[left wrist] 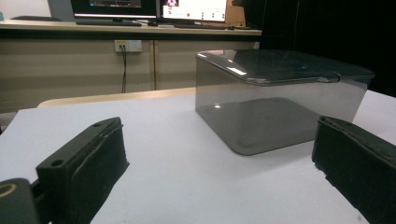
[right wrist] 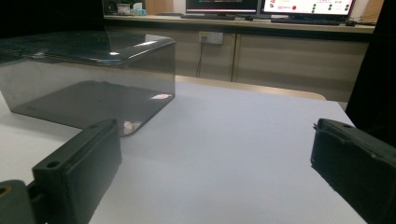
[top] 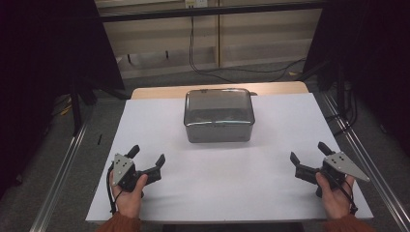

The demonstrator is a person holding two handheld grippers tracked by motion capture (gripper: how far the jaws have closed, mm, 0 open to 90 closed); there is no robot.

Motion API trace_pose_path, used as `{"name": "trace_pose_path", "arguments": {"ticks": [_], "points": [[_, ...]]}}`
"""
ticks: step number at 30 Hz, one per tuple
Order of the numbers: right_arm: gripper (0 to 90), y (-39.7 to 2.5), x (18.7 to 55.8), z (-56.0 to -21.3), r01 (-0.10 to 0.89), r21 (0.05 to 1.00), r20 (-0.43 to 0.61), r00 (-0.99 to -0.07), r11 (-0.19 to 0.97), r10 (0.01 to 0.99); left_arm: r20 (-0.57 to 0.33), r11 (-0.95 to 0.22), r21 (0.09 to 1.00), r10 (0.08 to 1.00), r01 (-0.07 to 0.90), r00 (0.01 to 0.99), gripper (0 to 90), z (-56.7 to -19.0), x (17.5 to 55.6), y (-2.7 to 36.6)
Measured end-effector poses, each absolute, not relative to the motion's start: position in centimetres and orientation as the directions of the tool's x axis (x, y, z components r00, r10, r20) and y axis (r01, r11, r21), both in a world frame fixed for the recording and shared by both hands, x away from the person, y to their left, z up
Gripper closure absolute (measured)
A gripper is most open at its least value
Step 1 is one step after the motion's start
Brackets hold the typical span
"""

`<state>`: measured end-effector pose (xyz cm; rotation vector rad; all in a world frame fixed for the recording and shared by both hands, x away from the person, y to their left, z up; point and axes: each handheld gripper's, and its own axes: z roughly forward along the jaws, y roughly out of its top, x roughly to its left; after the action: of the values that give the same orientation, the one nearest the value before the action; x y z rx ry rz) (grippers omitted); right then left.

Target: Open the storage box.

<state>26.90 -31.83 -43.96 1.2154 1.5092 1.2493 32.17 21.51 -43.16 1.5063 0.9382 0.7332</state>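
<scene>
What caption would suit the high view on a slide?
A person's two open grippers, left and right, rest either side of a lidded grey box on a white table.

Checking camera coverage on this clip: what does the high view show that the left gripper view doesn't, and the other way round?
High view: both hands with their open grippers, left gripper and right gripper, orange sleeve cuffs, and the floor with cables beyond the table.

Left gripper view: monitors on a counter, and a wall socket with a cable plugged in.

Shared: the smoky transparent lidded box, apparently empty, standing on the white table surface.
</scene>
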Motion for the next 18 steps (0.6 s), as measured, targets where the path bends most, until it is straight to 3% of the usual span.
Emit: {"name": "trace_pose_path", "arguments": {"ticks": [18], "points": [[0.0,-30.6,27.4,-44.2,0.201,0.978,0.014,-0.28,0.045,0.96,-0.065,-0.024,0.985,0.868,0.172,0.493,3.0,-43.4,32.3,21.1]]}}
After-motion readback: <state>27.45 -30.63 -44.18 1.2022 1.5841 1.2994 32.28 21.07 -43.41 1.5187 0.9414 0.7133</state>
